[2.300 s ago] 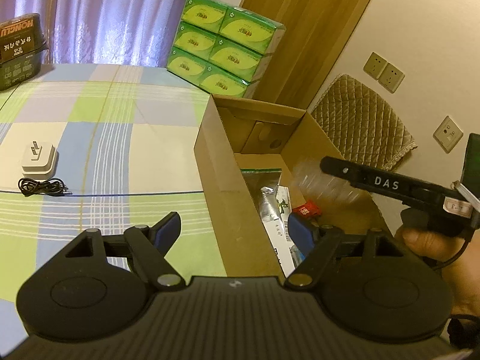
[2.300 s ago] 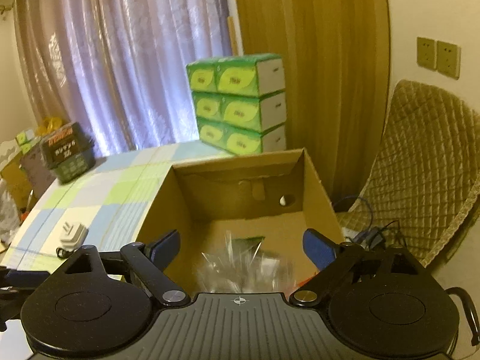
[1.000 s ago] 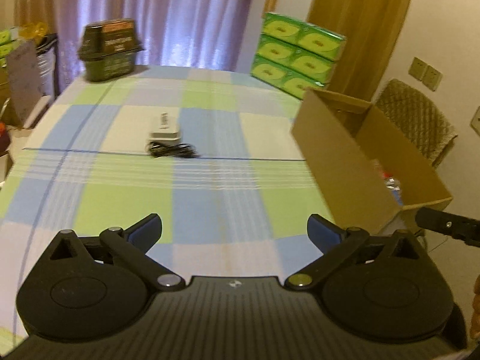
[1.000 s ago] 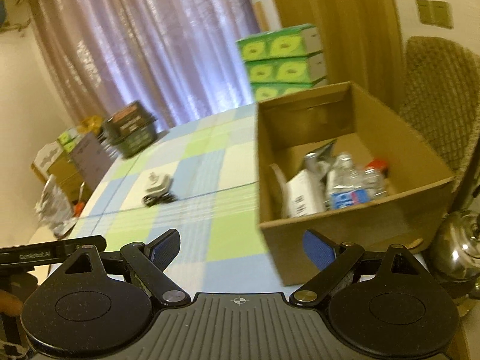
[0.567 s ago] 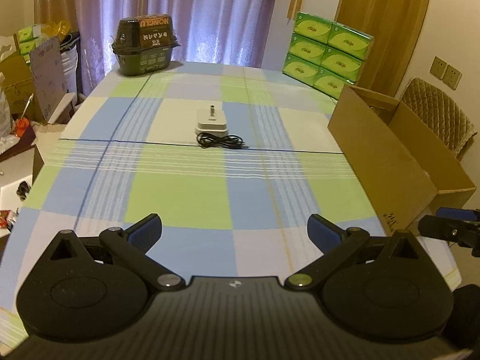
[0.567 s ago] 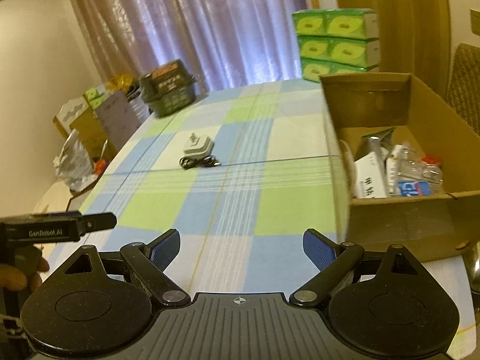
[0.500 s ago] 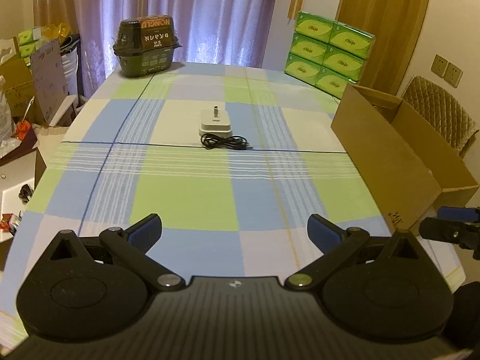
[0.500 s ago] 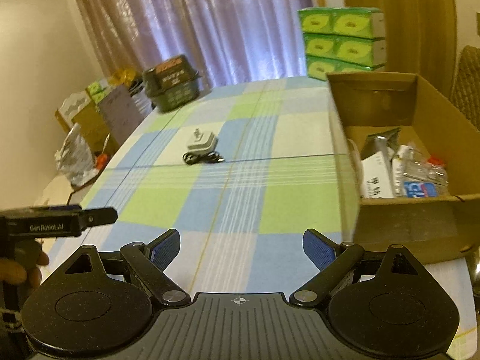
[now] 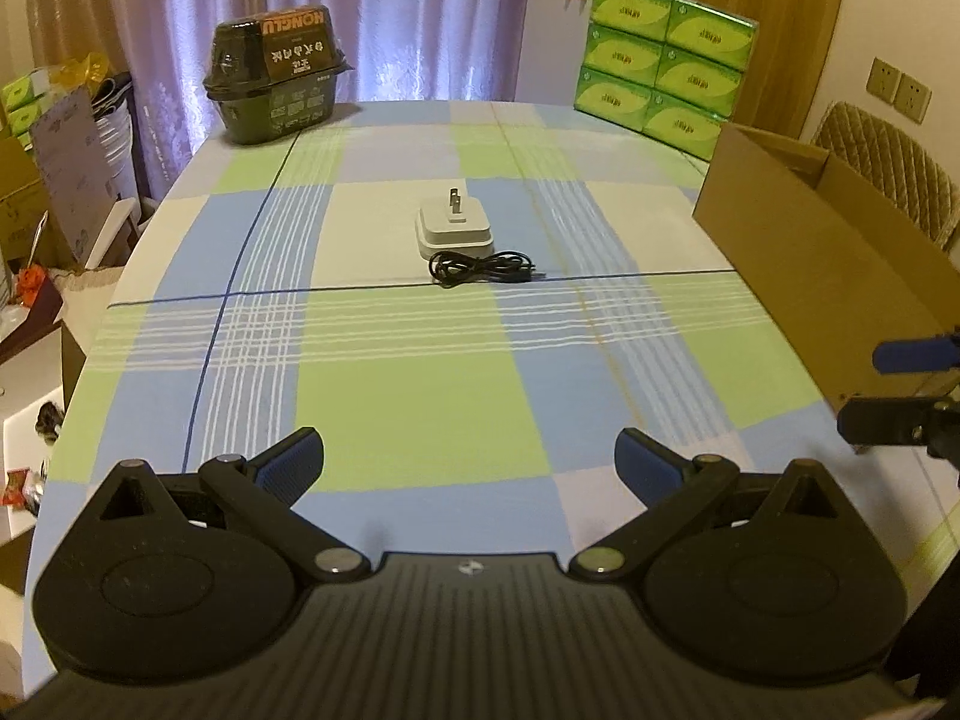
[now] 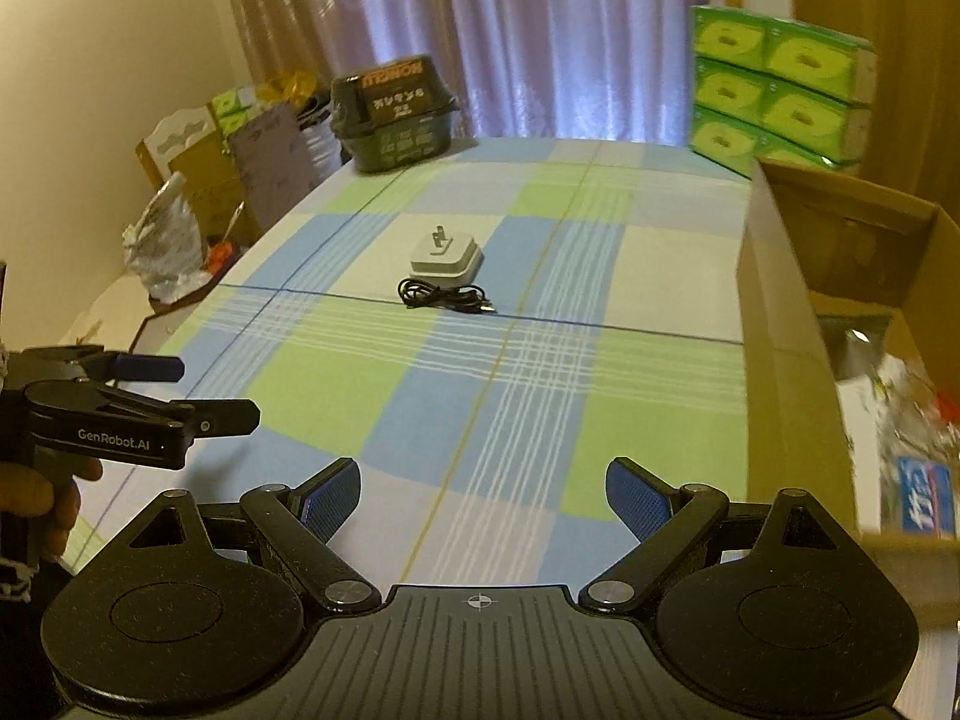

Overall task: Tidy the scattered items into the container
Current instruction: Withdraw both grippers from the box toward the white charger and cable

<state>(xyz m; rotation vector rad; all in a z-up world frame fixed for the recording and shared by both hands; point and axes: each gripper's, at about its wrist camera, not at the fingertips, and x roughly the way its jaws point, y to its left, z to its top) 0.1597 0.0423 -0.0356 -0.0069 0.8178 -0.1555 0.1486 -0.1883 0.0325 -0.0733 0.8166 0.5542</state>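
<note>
Table (image 9: 420, 396), covered with a checked cloth of blue, green and cream squares. Near its middle: one white charger (image 9: 453, 232) with its prongs pointing up, and one coiled black cable (image 9: 480, 269) lying just beside it on the near side; whether the two touch cannot be told. Along the right edge: one open cardboard box (image 9: 822, 276), holding a clear plastic bottle (image 10: 912, 420) with a blue label and some packets, blurred. At the far left corner: one dark lidded tub (image 9: 276, 96) with an orange label. At the far right corner: a stack of green tissue packs (image 9: 660, 78). Left gripper (image 9: 468, 459): held above the near edge, jaws spread wide, nothing between them; a hand (image 10: 54, 498) grips its handle. Right gripper (image 10: 483, 495): held above the near edge beside the box, jaws likewise spread wide and empty. Beyond the table: purple curtains (image 9: 360, 12), a quilted chair (image 9: 888, 162) behind the box, and cartons on the floor at the left.
</note>
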